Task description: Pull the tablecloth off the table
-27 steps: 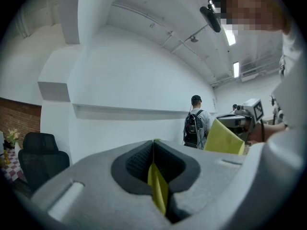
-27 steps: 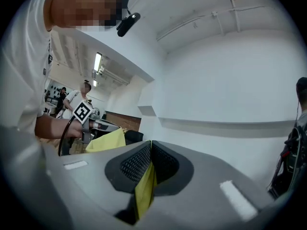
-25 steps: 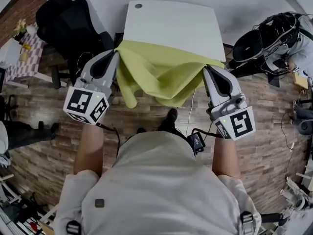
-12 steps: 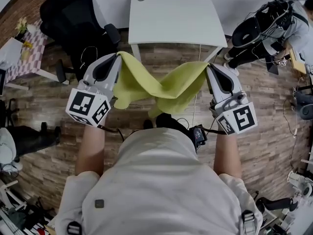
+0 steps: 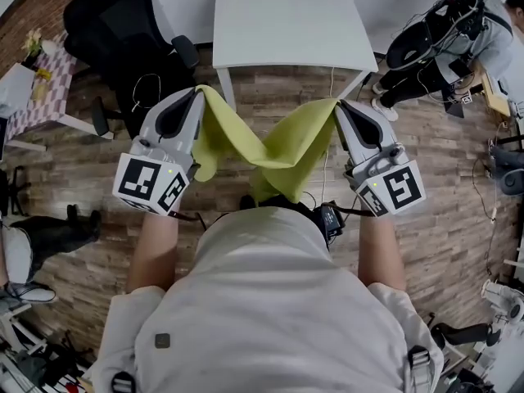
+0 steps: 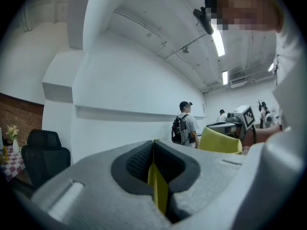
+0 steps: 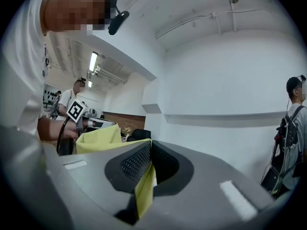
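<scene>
While a black chair [image 5: 123, 31] stands far off to the left, the left tongs [image 5: 199, 91] are squeezed tight on one end of the yellow-green tablecloth [image 5: 278, 150]. The tablecloth hangs in the air between the two tongs and sags in the middle, above the wooden floor [image 5: 458, 219], close to the person's body. It is well apart from the white worktop [image 5: 286, 27] behind it. The right tongs [image 5: 337, 103] are squeezed tight on the other end.

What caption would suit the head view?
Left gripper and right gripper hold the yellow-green tablecloth clear of the white table.
</scene>
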